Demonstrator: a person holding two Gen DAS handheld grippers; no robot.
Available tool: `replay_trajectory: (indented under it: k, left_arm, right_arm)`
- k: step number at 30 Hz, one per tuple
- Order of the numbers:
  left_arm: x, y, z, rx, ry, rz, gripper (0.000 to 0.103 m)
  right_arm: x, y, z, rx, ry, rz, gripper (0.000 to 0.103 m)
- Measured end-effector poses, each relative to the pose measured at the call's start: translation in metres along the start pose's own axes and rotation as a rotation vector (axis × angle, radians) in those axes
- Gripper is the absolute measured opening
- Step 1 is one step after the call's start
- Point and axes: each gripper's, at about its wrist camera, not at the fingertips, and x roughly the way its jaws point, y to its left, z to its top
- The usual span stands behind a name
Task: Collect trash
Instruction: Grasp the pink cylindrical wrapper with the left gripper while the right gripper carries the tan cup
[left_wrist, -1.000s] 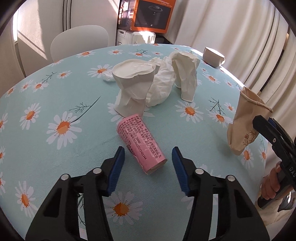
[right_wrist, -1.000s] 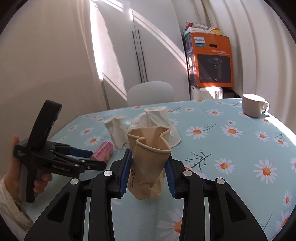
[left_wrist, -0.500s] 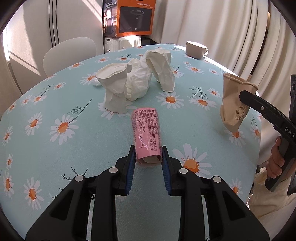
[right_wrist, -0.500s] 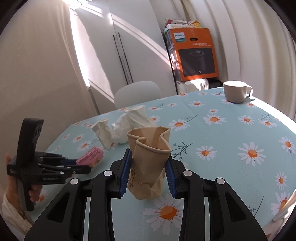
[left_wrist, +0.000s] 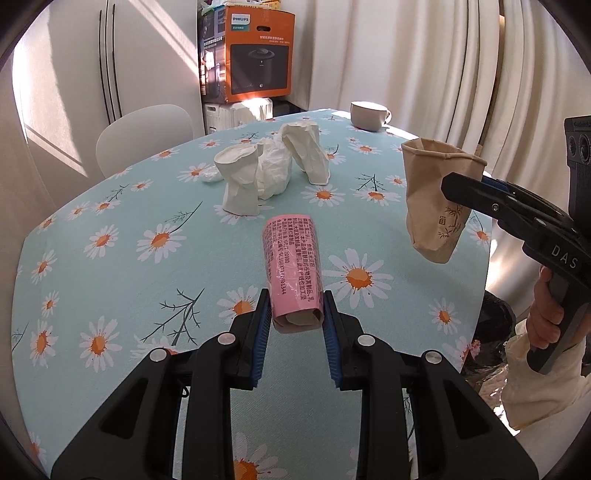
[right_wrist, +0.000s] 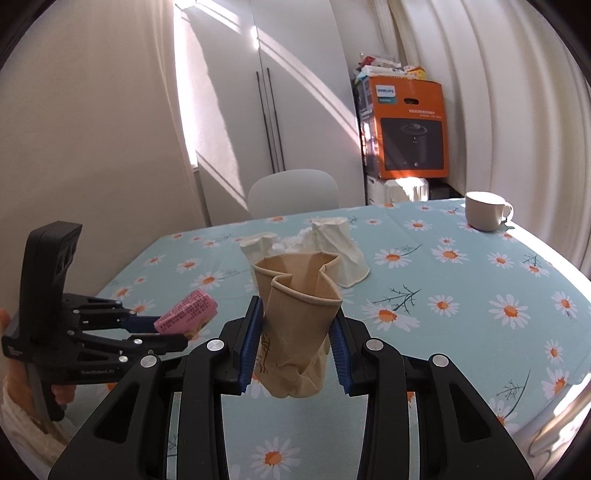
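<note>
Two grippers are each clamped on a piece of trash, and we begin with the nearest. Our left gripper (left_wrist: 294, 318) has its blue-padded fingers (left_wrist: 261, 325) drawn in against the near end of a pink roll (left_wrist: 293, 266), a soft cylinder in crinkly printed plastic that points away from us along the fingers; its near end sits squeezed between the pads, and in the right wrist view it appears held up off the table (left_wrist: 110, 266). Our right gripper (right_wrist: 295, 345) presses its ribbed blue pads (right_wrist: 248, 350) onto the lower body of a crushed brown paper cup (right_wrist: 297, 325), upright with its folded, buckled rim above the fingers and its crumpled base hanging just below them, clear of the cloth. The table wears a pale turquoise cloth printed with white and orange daisies. Farther out, near the middle of the table, we see two crushed white paper cups (left_wrist: 242, 181), one upright and one tipped over, flanking a wad of white tissue (left_wrist: 273, 171) that touches them. Near the far edge stands a cream ceramic mug (left_wrist: 367, 115). Beyond the table are a white chair (left_wrist: 147, 129), an orange appliance box (left_wrist: 255, 55) and pale pleated curtains (left_wrist: 424, 55).
</note>
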Motion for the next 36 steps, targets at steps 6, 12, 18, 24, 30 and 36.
replay_trajectory:
  k: [6, 12, 18, 24, 30, 36]
  left_arm:
    - [-0.019, -0.015, -0.011, 0.052, -0.035, -0.015, 0.028]
    - [-0.032, -0.037, -0.020, 0.089, -0.055, -0.033, 0.028]
    - [-0.035, -0.068, -0.022, 0.126, -0.055, -0.067, 0.028]
    - [-0.029, -0.107, -0.017, 0.195, -0.041, -0.127, 0.028]
    - [-0.019, -0.155, -0.009, 0.290, -0.028, -0.185, 0.028]
    - [-0.002, -0.208, -0.002, 0.402, 0.011, -0.259, 0.028]
  right_arm:
    - [-0.017, 0.022, -0.014, -0.020, -0.016, -0.016, 0.033]
    - [-0.039, 0.027, -0.025, -0.035, -0.031, -0.030, 0.033]
    - [-0.069, 0.017, -0.034, -0.034, -0.064, -0.061, 0.033]
    - [-0.105, -0.009, -0.046, 0.004, -0.103, -0.131, 0.033]
    - [-0.143, -0.050, -0.065, 0.076, -0.138, -0.222, 0.033]
    - [-0.180, -0.091, -0.087, 0.137, -0.158, -0.325, 0.033]
